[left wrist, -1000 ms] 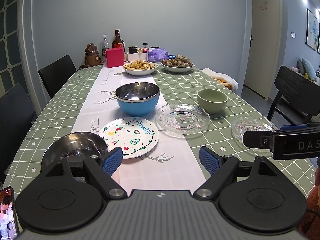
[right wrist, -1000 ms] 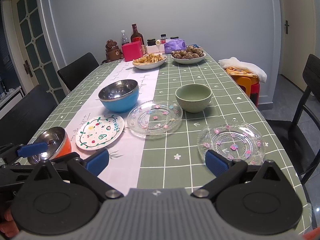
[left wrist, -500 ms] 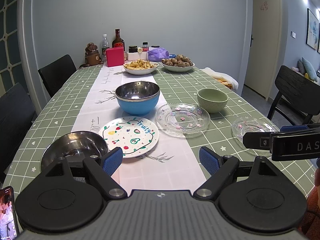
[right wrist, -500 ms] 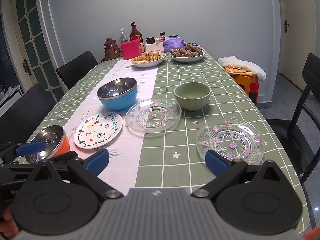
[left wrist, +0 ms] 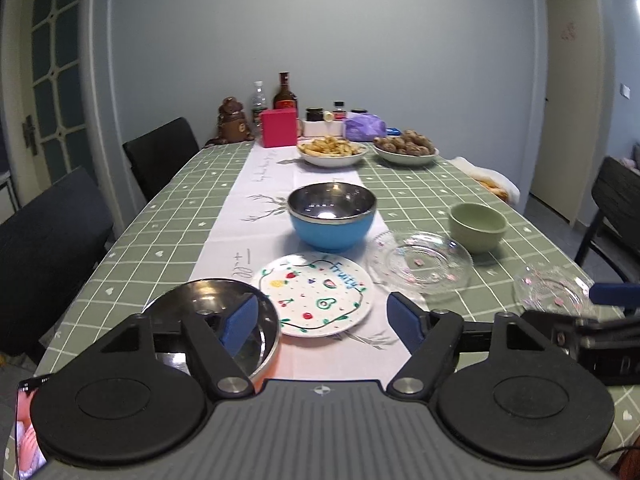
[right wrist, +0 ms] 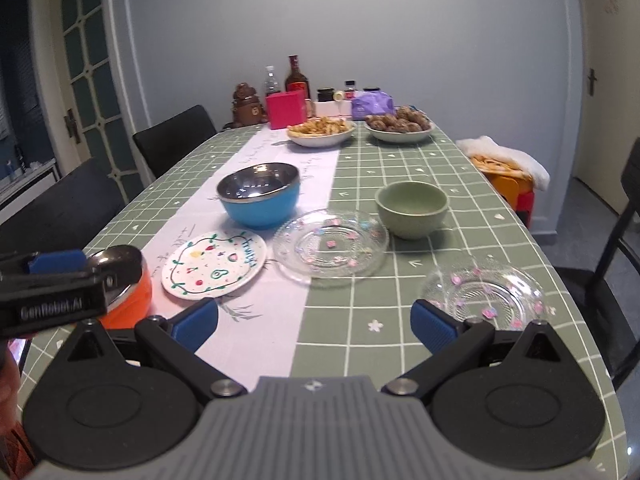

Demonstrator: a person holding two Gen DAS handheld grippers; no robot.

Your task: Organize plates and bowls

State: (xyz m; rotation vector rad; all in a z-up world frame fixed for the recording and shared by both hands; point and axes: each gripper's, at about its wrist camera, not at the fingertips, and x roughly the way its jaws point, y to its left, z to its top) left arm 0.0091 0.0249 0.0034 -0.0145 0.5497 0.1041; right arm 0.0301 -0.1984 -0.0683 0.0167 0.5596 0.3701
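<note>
Landmark for this inspection: the white fruit-print plate (left wrist: 316,299) lying on the pale runner (left wrist: 248,216) of the green checked table (left wrist: 172,216).

Left of the plate, at the table's near edge, sits the orange steel-lined bowl (right wrist: 128,280). The rim of the bowl almost meets the plate. The left gripper (left wrist: 324,322) is over this corner. Its jaws are closing, but they are still apart with nothing pressed between the blue pads; the left pad (left wrist: 239,322) overlaps the orange bowl's rim in the left wrist view, and contact cannot be confirmed.

Directly behind the plate is the blue steel-lined bowl (left wrist: 332,216), upright.

Right of the plate, just beside it, lies the first clear glass plate (left wrist: 420,266). Behind that and to the right is the green bowl (left wrist: 478,227), close to the glass rim.

Further right of the landmark, near the table's right edge, lies the second clear glass plate (right wrist: 484,294). The right gripper (right wrist: 314,324) is in front of it, released, jaws wide apart and holding nothing; its right pad (right wrist: 434,326) is just short of this plate's near rim.

Well behind the plate, at the far end, are two dishes of food (left wrist: 332,151) and a cluster of bottles and jars (left wrist: 286,98).
</note>
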